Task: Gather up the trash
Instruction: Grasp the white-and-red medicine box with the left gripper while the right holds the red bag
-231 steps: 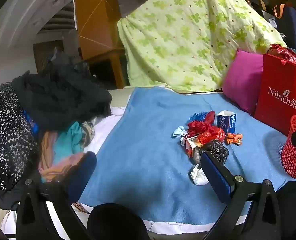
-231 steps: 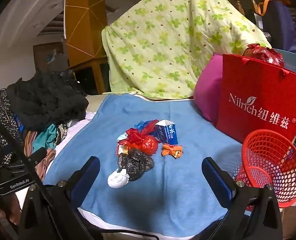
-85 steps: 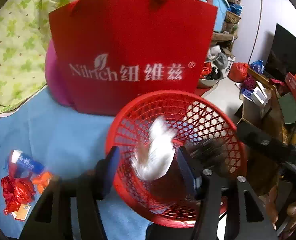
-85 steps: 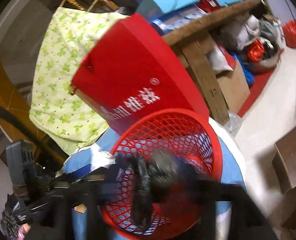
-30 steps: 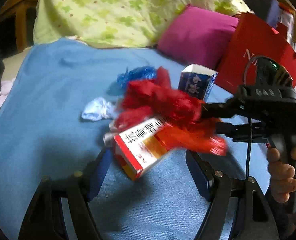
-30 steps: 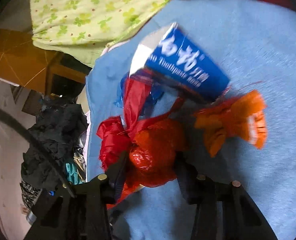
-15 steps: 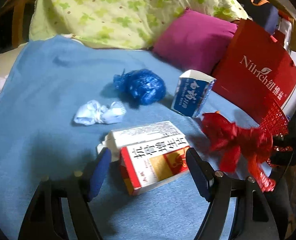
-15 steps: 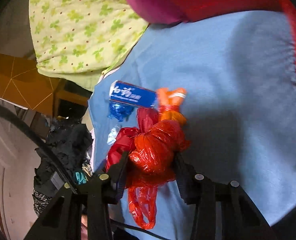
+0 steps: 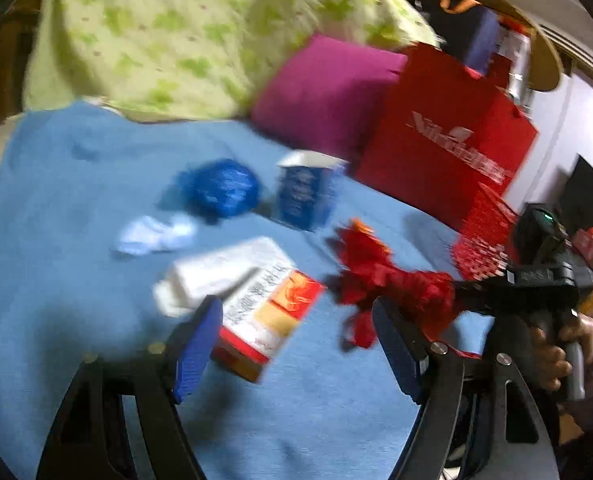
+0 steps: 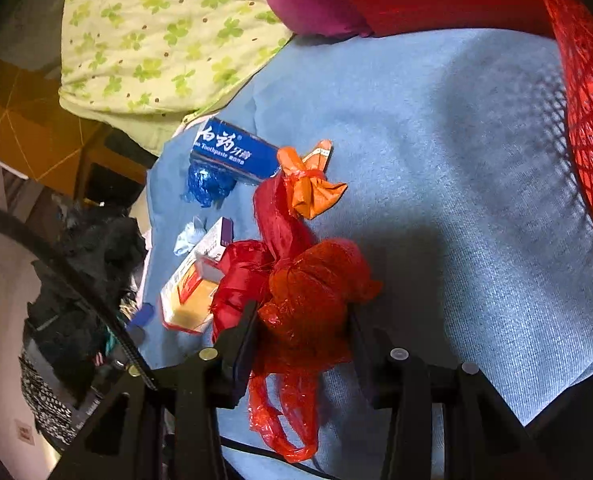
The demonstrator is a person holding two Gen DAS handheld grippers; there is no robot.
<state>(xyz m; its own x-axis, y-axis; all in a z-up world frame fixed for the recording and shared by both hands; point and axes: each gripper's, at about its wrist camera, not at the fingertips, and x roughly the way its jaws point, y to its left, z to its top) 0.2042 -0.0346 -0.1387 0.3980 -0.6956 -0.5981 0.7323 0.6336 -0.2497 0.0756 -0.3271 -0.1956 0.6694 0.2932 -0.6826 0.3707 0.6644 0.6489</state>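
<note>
While the red bag hangs loose: its tail could snag or slip on the way to the basket
Left view, tool: left gripper (image 9: 296,344) has its jaws apart around the lower end of the carton (image 9: 264,316), pads not seen pressing; frame is blurred
Left view, risk: closing askew could push the carton away across the blanket (image 9: 56,248)
Left view, room: blue wad (image 9: 222,192), white scrap (image 9: 154,234) and blue box (image 9: 306,194) lie above centre, apart from the carton; basket (image 9: 480,240) at right
Right view, tool: right gripper (image 10: 300,328) is clamped on the red bag (image 10: 308,292) at lower centre
Right view, risk: orange wrapper (image 10: 308,188) lies just above the bag and may get dragged
Right view, room: bare blanket at centre right; basket rim in the upper right corner
</note>
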